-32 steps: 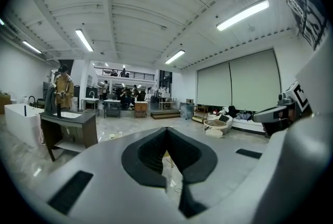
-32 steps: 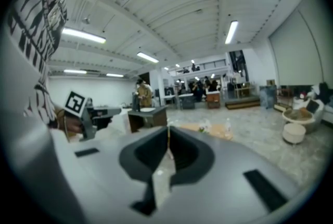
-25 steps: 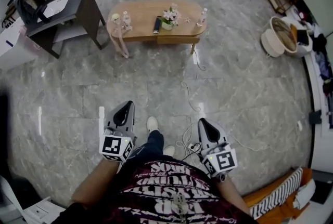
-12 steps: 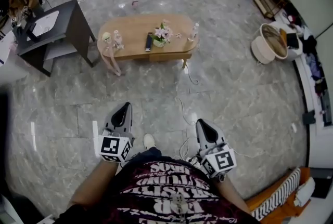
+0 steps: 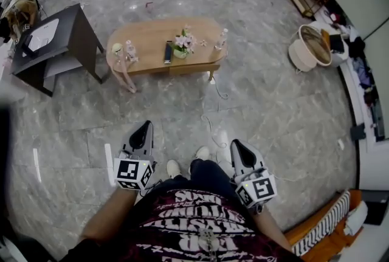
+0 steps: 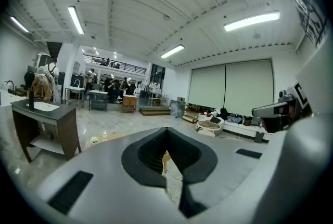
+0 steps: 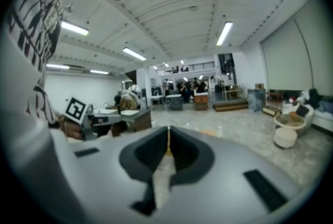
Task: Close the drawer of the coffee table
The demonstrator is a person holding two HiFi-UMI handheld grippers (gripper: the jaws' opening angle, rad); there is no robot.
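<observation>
Coffee table (image 5: 149,36) well beyond left gripper (image 5: 146,126), right gripper (image 5: 236,144) (jaws together).

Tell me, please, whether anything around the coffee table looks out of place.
A loose white cable snakes over the floor from the coffee table toward the person's shoes, across the path to it. The drawer front on its near side may stand slightly out, but it is too far off to tell.
</observation>
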